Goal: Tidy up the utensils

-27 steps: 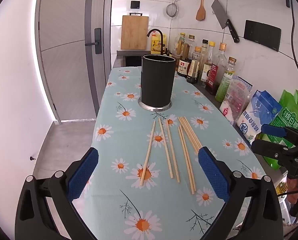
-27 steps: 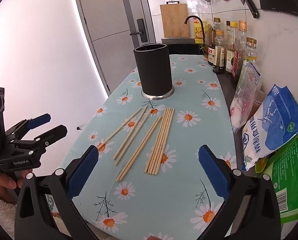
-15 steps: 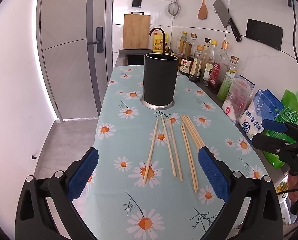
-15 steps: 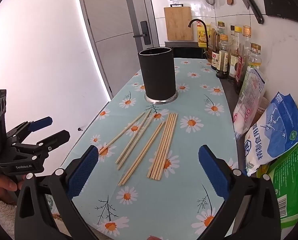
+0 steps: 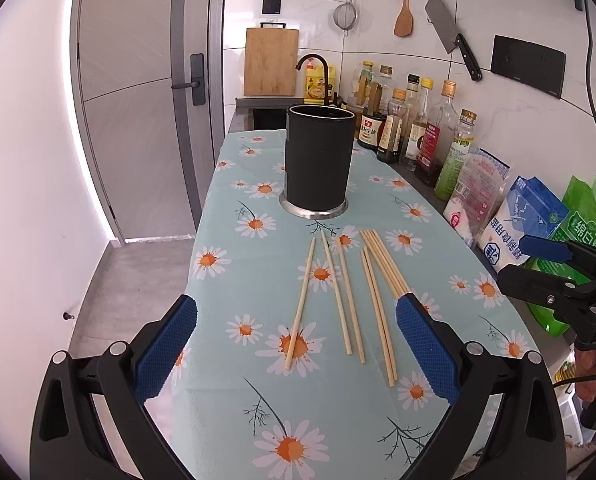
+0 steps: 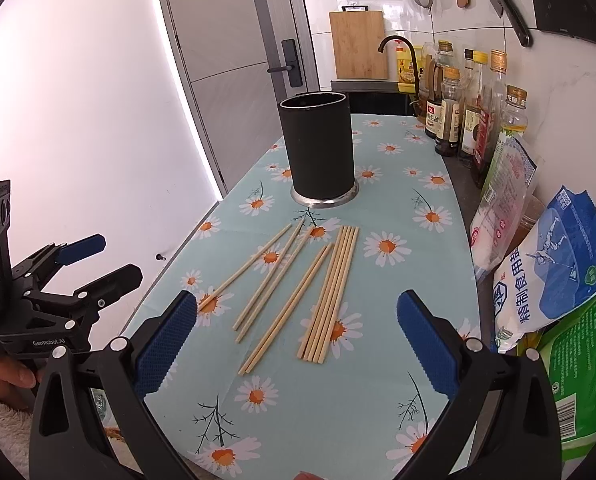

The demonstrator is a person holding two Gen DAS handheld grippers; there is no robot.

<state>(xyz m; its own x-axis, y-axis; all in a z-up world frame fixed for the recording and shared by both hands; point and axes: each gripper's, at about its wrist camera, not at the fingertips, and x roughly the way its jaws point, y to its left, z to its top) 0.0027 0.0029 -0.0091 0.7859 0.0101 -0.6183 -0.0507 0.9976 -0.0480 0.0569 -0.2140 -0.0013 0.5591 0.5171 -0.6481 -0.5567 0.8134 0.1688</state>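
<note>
Both tongs, left (image 5: pixel 296 346) and right (image 6: pixel 296 346), gape wide and empty above loose chopsticks (image 6: pixel 330 292) on the surface (image 6: pixel 338 408), black holder (image 6: pixel 318 148) upright just beyond, bottles (image 6: pixel 474 112) and bags (image 6: pixel 554 276) crowding the wall side, opposite edge open.

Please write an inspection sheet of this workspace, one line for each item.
Surface: table under a pale blue daisy cloth, long and narrow.
Job's things: chopsticks lie loose on the cloth, some spread, some in a tidy bundle; black holder stands upright beyond them, no chopsticks showing above its rim.
Clutter: bottles and bags along the wall side.
Grippers: left gripper and right gripper both open, holding nothing, above the near end.
Cables: one dark cable hangs on the wall.
Surroundings: door, cutting board, tap, strainer, spatula and cleaver on the tiled wall.
</note>
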